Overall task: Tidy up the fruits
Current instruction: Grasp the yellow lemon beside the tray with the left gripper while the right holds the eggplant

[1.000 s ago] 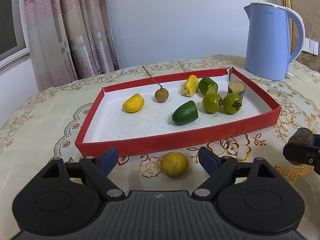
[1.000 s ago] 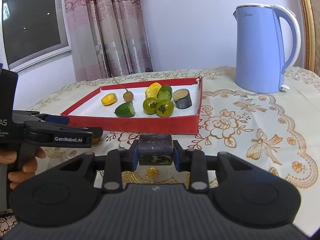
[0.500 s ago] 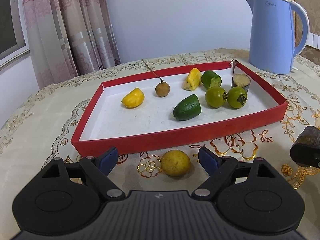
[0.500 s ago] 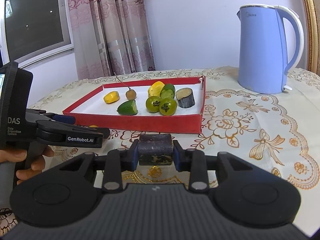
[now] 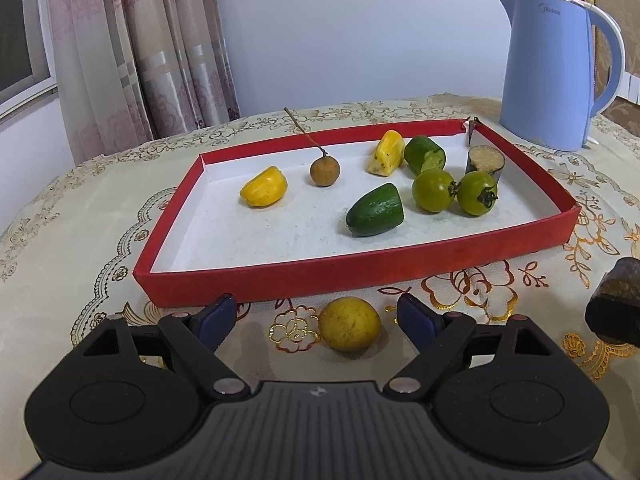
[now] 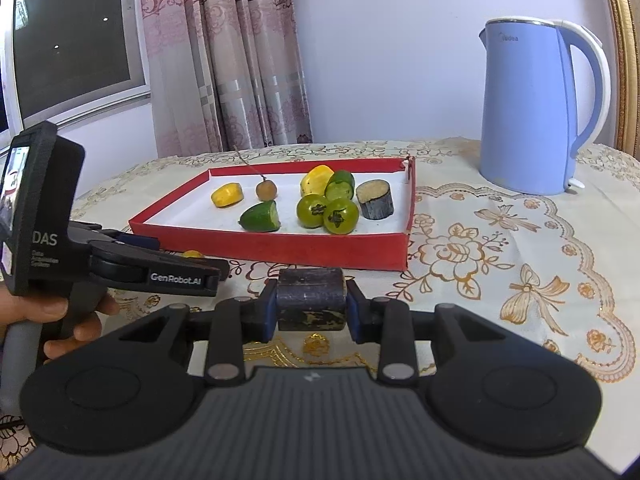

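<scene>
The left gripper (image 5: pixel 318 314), jaws apart, has edged closer around the round yellow fruit (image 5: pixel 349 329) lying on the cloth just near of the red tray (image 5: pixel 360 270). Rightward, the right gripper (image 6: pixel 311 305) stays clamped on the dark cane piece (image 6: pixel 311 298), now lifted higher; both look tray-bound.

Glossy plastic kettle (image 6: pixel 532 120); matt red cardboard tray (image 5: pixel 360 268); embroidered cloth over the worktop (image 6: pixel 500 264); smooth, shiny green tomatoes (image 5: pixel 434 190).

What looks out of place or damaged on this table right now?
The red tray has a torn far right corner, its flap sticking up. One round yellow fruit lies outside it on the tablecloth, between the open left tongs.
</scene>
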The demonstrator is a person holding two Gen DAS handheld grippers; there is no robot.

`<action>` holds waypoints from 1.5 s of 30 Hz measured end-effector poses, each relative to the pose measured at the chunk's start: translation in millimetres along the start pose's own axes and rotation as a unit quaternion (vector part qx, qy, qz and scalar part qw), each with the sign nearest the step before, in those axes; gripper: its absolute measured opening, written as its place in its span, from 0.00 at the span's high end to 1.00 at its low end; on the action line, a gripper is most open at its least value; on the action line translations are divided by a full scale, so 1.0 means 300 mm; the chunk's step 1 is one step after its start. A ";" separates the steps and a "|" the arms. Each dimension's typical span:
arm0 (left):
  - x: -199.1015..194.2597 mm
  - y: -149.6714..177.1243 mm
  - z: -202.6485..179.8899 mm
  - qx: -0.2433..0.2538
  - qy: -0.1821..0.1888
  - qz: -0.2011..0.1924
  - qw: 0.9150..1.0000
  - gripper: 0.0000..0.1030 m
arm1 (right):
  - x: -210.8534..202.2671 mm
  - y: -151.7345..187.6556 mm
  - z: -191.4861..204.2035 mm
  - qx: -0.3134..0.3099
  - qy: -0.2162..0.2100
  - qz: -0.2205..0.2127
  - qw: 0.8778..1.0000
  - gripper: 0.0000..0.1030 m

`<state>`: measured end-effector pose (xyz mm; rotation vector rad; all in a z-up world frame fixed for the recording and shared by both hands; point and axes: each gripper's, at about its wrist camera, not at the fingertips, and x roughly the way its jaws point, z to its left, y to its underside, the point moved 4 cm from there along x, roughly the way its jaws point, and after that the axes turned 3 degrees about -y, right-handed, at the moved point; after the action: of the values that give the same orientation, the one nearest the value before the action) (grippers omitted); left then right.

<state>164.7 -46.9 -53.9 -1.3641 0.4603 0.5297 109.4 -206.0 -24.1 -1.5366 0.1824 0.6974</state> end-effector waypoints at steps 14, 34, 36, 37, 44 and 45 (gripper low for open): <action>0.004 0.002 0.005 -0.008 0.004 0.001 1.000 0.15 | 0.009 0.006 0.007 -0.001 0.000 0.006 1.000 0.69; -0.002 0.007 0.003 -0.006 0.003 -0.002 1.000 0.20 | 0.012 0.006 0.007 -0.002 -0.001 0.008 1.000 0.69; -0.004 0.010 0.004 -0.003 0.009 0.001 1.000 0.36 | 0.012 0.007 0.007 -0.002 -0.001 0.008 1.000 0.69; -0.004 0.011 0.005 -0.005 0.016 0.004 1.000 0.42 | 0.013 0.008 0.007 -0.002 -0.001 0.008 1.000 0.69; -0.013 0.018 -0.002 0.004 0.025 0.003 1.000 0.47 | 0.013 0.007 0.006 -0.001 -0.005 0.008 1.000 0.69; -0.014 0.019 -0.001 0.004 0.026 0.004 1.000 0.47 | 0.013 0.008 0.005 0.000 -0.006 0.008 1.000 0.69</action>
<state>158.0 -47.0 -55.9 -1.3704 0.5097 0.4994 110.9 -203.6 -28.1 -1.5328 0.1862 0.7187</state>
